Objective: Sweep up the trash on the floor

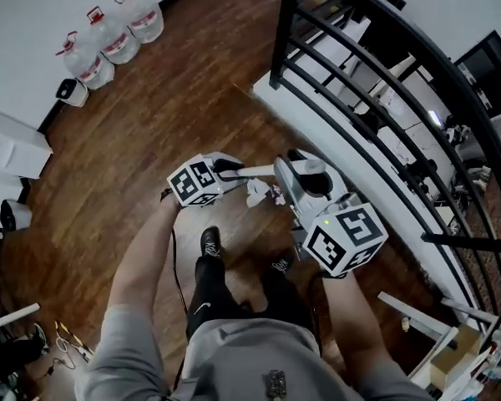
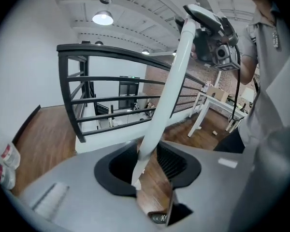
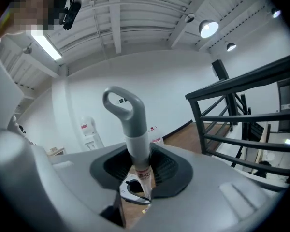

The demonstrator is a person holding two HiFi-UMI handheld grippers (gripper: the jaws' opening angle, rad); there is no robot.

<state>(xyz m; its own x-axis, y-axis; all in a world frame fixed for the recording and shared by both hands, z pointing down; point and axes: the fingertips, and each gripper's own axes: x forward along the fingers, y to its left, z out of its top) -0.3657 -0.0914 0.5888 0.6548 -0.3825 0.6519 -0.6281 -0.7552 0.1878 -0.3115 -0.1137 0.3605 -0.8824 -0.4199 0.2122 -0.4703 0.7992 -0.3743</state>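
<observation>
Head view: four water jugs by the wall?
No, only three water jugs stand along the white wall.

Upper left of the head view: three clear water jugs [image 1: 108,36] with red caps, lined up along the white wall, a small white and black container [image 1: 71,92] just beside the lowest. Across the upper right, a black railing [image 1: 285,32] over a white ledge [image 1: 271,103]. Lower right corner: a white table frame [image 1: 413,312]. Left gripper view, upper left: a round ceiling lamp [image 2: 102,18], lit. Right gripper view, left of centre: a white water dispenser [image 3: 89,132] against the wall.
</observation>
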